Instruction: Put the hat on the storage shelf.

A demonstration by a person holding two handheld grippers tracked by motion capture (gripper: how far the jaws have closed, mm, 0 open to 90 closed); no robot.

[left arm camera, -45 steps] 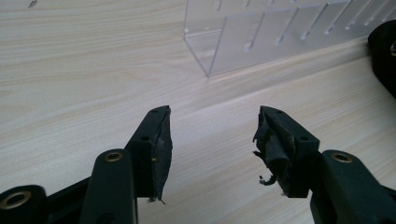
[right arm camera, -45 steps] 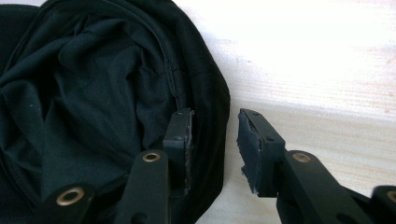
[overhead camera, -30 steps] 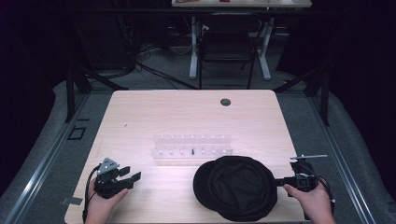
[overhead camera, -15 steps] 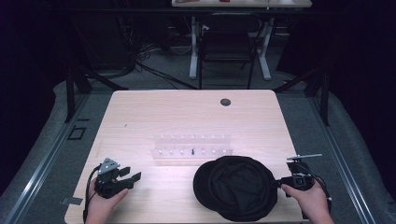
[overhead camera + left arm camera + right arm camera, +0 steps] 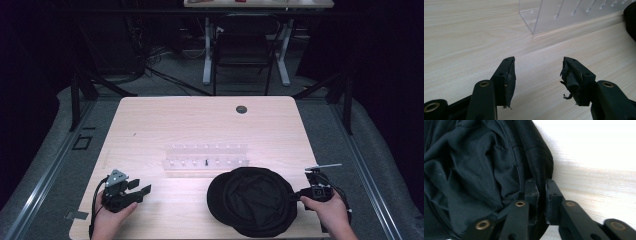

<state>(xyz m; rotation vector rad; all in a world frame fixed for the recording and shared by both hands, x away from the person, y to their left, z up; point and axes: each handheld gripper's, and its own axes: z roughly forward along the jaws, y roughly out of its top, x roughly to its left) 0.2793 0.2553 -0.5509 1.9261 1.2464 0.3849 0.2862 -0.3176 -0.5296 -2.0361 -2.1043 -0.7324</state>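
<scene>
Black fabric lay heaped at the near right of the pale wooden table: a round, floppy hat, turned so its crumpled lining faced up. It sat just in front of a clear acrylic rack, which ran crosswise at mid-table, and it may have touched the rack's near edge; I could not tell for sure.

The right gripper was at the hat's right edge, with the hat lying directly to that gripper's left. The hat was roughly circular, so it had no real long axis to speak of. In the right gripper view the jaws stood nearly together and pinched the thick brim between them, which looked to me like a firm hold. The right hand was plainly the nearer one, already on the hat.

The left gripper rested well apart from the hat at the near left corner, pointed toward it across bare wood, its jaws spread wide with nothing between them. The left gripper view showed their pads frayed and ragged, and one end of the rack just ahead.

From above, the pinch itself was too small to read; the right gripper view settled that. The high view, in turn, gave the hat's whole outline and the spacing of both hands.
</scene>
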